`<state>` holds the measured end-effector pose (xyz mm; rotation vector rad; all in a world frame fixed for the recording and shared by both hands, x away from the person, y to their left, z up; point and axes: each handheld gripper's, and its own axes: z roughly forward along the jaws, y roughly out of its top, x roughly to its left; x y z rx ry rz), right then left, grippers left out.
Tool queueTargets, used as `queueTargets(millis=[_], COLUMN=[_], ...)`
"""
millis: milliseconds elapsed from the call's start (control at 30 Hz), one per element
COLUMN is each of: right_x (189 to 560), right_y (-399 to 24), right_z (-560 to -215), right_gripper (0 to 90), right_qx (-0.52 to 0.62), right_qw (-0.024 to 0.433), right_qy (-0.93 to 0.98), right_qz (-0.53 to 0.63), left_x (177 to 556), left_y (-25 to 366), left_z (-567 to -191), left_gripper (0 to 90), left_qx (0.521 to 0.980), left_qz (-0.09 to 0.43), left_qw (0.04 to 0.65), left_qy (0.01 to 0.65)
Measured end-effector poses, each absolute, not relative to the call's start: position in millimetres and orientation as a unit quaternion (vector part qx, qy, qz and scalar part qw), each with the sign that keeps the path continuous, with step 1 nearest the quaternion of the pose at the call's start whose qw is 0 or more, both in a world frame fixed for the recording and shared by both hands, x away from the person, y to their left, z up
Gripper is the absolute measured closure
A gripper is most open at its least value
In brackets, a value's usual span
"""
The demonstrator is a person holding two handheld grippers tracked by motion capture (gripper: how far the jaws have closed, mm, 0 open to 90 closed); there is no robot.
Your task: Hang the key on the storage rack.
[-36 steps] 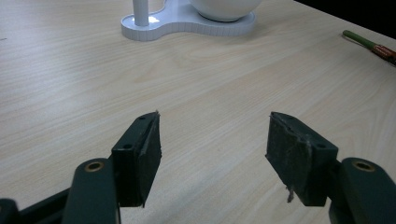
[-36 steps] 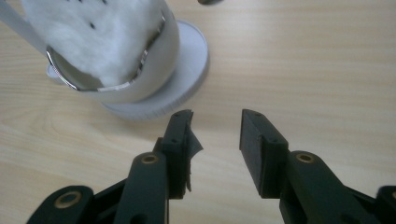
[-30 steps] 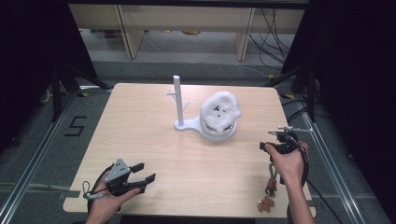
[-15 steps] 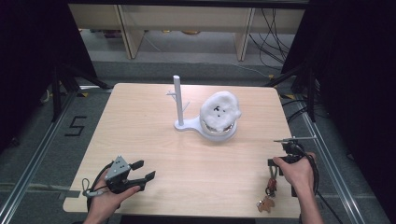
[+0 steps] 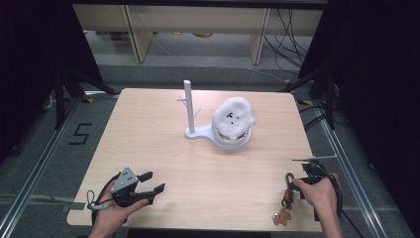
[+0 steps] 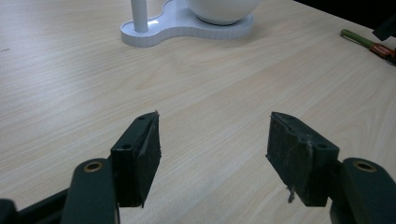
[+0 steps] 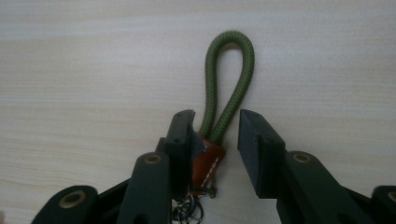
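Here, your right gripper point(image 7: 215, 135) straddles the keychain point(image 7: 219, 112) lying near the table's point(image 5: 198, 163) front right corner, its 2 fingers having just opened, the left one touching the brown tab, the right clear. Your left gripper point(image 6: 212, 140) rests at front left, fingers apart over bare wood.

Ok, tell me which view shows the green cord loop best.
The right gripper view: the cord loop lies flat, close up, above the leather tab between the right gripper's open jaws. The high view shows the loop small by the right hand. The left gripper view catches just a green sliver at its edge.
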<state>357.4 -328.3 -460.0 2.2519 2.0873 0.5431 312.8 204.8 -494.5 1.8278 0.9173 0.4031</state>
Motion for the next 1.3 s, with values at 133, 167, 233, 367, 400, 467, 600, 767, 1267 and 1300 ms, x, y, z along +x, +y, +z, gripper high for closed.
queueTargets(millis=[133,167,233,367,400,467,600,767,1267,1300], right_x=[357,357,358,359,361,363,365,369,367,367], right_y=[-320,-330,-321,-329,-320,-321,-309,-312,-309,-312], right_z=[-467,-468,-469,-473,-470,-472,-471,-470,-465,-465], right_gripper=[65.5,64.9,63.9,62.6,62.6,62.7,63.3,69.3,80.0,79.9], right_qx=[0.755,0.704,0.73,0.683,0.719,0.709,0.747,0.717,0.717,0.709], right_qw=[-0.003,0.0,-0.009,0.004,-0.019,-0.01,-0.011,-0.018,-0.015,-0.006], right_qy=[0.632,0.691,0.662,0.717,0.679,0.691,0.65,0.687,0.682,0.689], right_qz=[0.176,0.163,0.17,0.137,0.146,0.136,0.14,0.119,0.144,0.151], left_x=[313,313,312,311,311,312,312,311,311,311], left_y=[204,204,204,204,204,204,204,204,205,205], left_z=[-495,-495,-495,-495,-495,-495,-495,-495,-494,-493], left_gripper=[34.1,34.1,34.1,34.1,34.1,34.1,34.1,34.1,33.8,33.8], left_qx=[0.757,0.757,0.755,0.755,0.755,0.757,0.757,0.755,0.758,0.758], left_qz=[0.166,0.165,0.165,0.164,0.164,0.165,0.164,0.163,0.17,0.169], left_qw=[0.507,0.508,0.507,0.506,0.506,0.507,0.508,0.506,0.504,0.505], left_qy=[0.377,0.377,0.381,0.384,0.384,0.378,0.377,0.383,0.377,0.377])
